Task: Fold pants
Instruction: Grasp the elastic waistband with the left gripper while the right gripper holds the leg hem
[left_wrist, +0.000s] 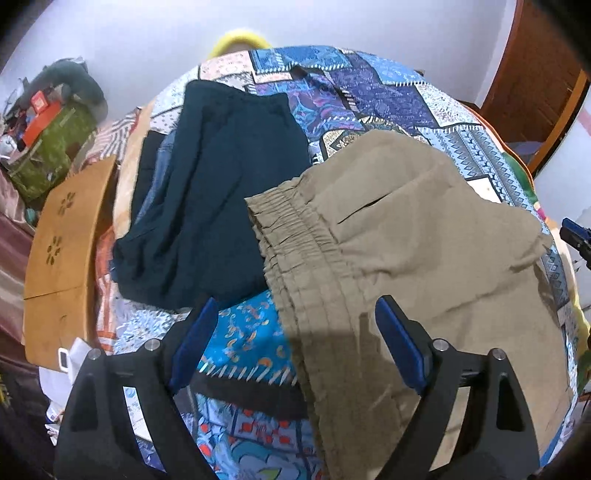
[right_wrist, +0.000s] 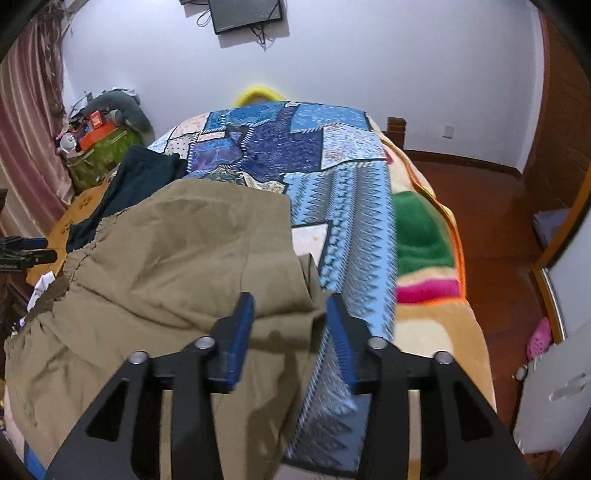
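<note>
Khaki pants (left_wrist: 424, 240) with an elastic waistband lie folded on the patterned blue bedspread (left_wrist: 369, 96); they also show in the right wrist view (right_wrist: 177, 266). My left gripper (left_wrist: 295, 317) hovers open above the waistband edge, holding nothing. My right gripper (right_wrist: 291, 306) is open over the pants' right corner, with cloth between but not clamped. The right gripper's tip (left_wrist: 576, 236) shows at the left view's right edge, and the left gripper's tip (right_wrist: 22, 251) at the right view's left edge.
A dark teal garment (left_wrist: 221, 184) lies left of the khaki pants on the bedspread (right_wrist: 347, 206). A wooden board (left_wrist: 66, 258) and a cluttered green box (left_wrist: 51, 147) stand left of the bed. A striped blanket (right_wrist: 421, 236) and wooden floor (right_wrist: 491, 221) are on the right.
</note>
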